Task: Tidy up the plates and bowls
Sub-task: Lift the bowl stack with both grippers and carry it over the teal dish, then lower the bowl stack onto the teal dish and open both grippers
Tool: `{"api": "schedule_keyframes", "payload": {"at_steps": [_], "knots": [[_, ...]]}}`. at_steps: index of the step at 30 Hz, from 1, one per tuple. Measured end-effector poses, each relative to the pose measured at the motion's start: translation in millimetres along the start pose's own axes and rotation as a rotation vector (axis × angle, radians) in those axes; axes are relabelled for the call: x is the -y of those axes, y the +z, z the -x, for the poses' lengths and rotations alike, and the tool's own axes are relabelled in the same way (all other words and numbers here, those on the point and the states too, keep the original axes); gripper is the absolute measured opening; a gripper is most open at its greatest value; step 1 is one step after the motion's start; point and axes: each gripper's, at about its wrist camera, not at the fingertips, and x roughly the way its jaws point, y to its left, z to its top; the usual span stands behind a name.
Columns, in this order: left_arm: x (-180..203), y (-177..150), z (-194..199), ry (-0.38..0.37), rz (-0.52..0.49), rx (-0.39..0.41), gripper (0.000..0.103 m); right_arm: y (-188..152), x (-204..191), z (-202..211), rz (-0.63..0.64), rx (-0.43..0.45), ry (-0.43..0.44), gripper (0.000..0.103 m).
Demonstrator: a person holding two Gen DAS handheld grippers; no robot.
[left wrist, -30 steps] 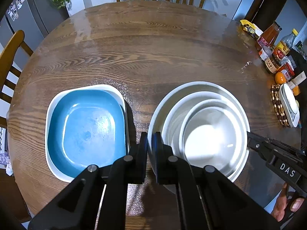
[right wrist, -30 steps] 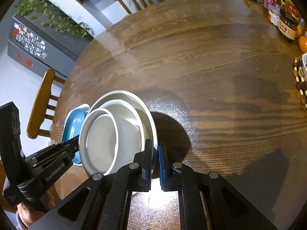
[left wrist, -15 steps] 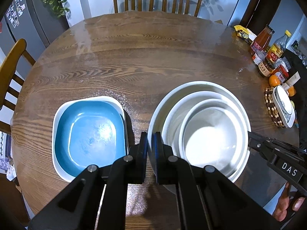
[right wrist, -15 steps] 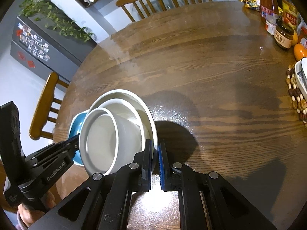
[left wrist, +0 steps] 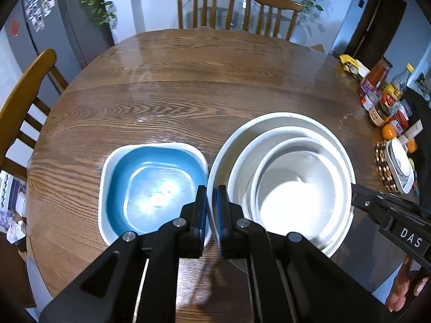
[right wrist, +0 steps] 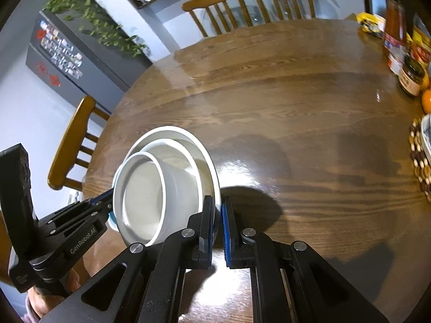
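Looking along your fingers, you have a round wooden worktop [left wrist: 188, 86] under you, with wooden chairs [left wrist: 237, 8] at its far side, a dark fridge [right wrist: 67, 56] and trailing plant [right wrist: 91, 18] by the grey wall; bottles and jars [left wrist: 382, 94], an orange [left wrist: 389, 131] and a kitchen scale [left wrist: 400, 165] crowd the right edge. Your left gripper [left wrist: 210, 212] has its jaws nearly closed on the left rim of the stack of white bowls [left wrist: 291, 177]; your right gripper [right wrist: 217, 226] pinches the opposite rim the same way; the stack sits just beside the blue square dish [left wrist: 150, 188] on the worktop.
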Motion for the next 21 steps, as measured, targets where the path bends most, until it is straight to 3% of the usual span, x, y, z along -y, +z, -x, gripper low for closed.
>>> {"api": "schedule_keyframes", "payload": {"at_steps": [8,21], "knots": [[-41.5,3.8,5.5,0.057,0.074,0.002,0.003,14.2,-44.3,-26.1,0.089,-0.039,0.035,0.010],[-104.7,11.4,-14.8,0.139,0.206,-0.075,0.003,31.8,-94.8,-86.7,0.157,-0.155,0.088,0.010]]}}
